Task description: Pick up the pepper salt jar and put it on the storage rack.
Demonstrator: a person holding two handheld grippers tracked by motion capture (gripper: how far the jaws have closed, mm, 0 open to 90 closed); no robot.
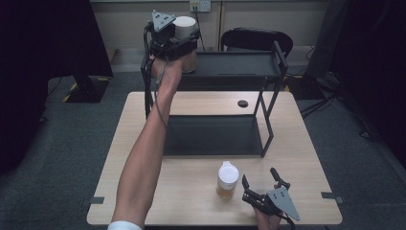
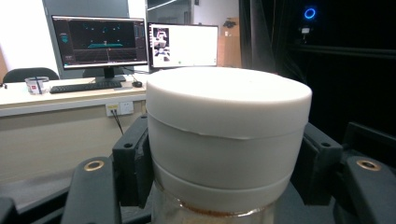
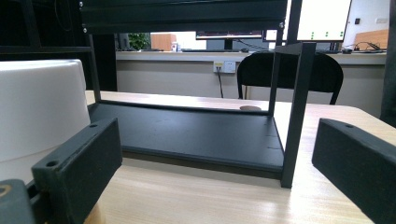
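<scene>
Left tongs (image 1: 184, 36) tight on white-lidded jar (image 2: 228, 135), right tongs (image 1: 261, 181) agape beside second jar (image 1: 227, 179); no legible labels.

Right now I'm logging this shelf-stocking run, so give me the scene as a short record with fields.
left gripper: shut on a white-lidded jar, raised at the black shelf's top level
right gripper: open, low over the table, fingers apart
second jar: upright on the table, just left of the right gripper
shelf bottom level: bare
</scene>
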